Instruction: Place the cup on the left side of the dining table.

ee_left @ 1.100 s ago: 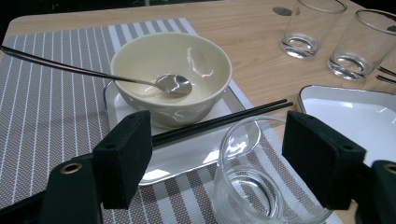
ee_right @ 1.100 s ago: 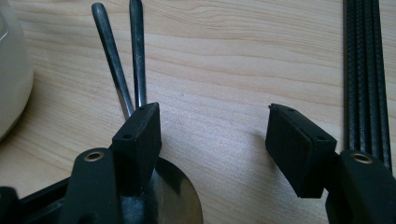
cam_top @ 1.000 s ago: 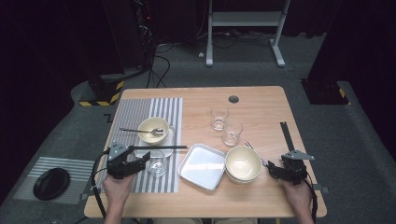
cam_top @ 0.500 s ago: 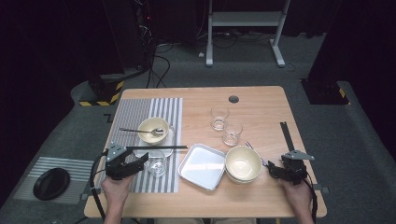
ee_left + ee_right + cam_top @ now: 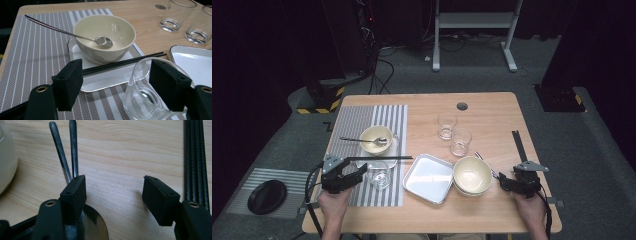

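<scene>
My left gripper (image 5: 358,173) rests on the striped placemat (image 5: 362,120), open wide. A clear glass (image 5: 379,176) stands right at its tips. In the left gripper view the right-hand jaw overlaps this glass (image 5: 143,100), and I cannot tell whether it touches it. Beyond the glass, black chopsticks (image 5: 125,62) lie across a small white tray (image 5: 105,80) that carries a cream bowl (image 5: 105,32) with a spoon (image 5: 102,41). My right gripper (image 5: 504,181) sits near the front right, open (image 5: 117,192) over bare wood. Two spoon handles (image 5: 62,155) run past its left jaw.
A white square tray (image 5: 428,178) and stacked cream bowls (image 5: 472,175) sit in the middle front. Two empty glasses (image 5: 447,126) (image 5: 460,142) stand behind them. More black chopsticks (image 5: 518,145) lie along the right side. A round cable hole (image 5: 462,106) is near the far edge.
</scene>
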The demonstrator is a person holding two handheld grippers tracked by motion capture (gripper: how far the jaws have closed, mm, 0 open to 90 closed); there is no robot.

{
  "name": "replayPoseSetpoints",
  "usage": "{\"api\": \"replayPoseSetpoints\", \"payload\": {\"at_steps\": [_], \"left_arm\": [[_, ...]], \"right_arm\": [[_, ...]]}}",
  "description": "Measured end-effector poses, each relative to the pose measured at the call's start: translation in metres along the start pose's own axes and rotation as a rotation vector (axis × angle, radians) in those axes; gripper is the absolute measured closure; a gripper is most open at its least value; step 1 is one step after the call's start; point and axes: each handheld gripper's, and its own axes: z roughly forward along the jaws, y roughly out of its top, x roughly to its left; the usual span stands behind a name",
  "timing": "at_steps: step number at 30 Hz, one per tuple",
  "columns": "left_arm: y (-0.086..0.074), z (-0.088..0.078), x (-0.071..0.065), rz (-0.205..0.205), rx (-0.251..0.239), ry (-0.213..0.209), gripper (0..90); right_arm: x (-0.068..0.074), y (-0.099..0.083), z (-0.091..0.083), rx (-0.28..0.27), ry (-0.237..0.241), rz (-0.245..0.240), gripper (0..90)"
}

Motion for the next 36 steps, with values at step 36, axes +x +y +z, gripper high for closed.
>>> {"api": "replayPoseSetpoints", "payload": {"at_steps": [36], "left_arm": [[-0.016, -0.004, 0.009, -0.062, 0.006, 0.039, 31.4]], "right_arm": [[0.000, 0.000, 0.000, 0.000, 0.000, -0.001, 35.8]]}}
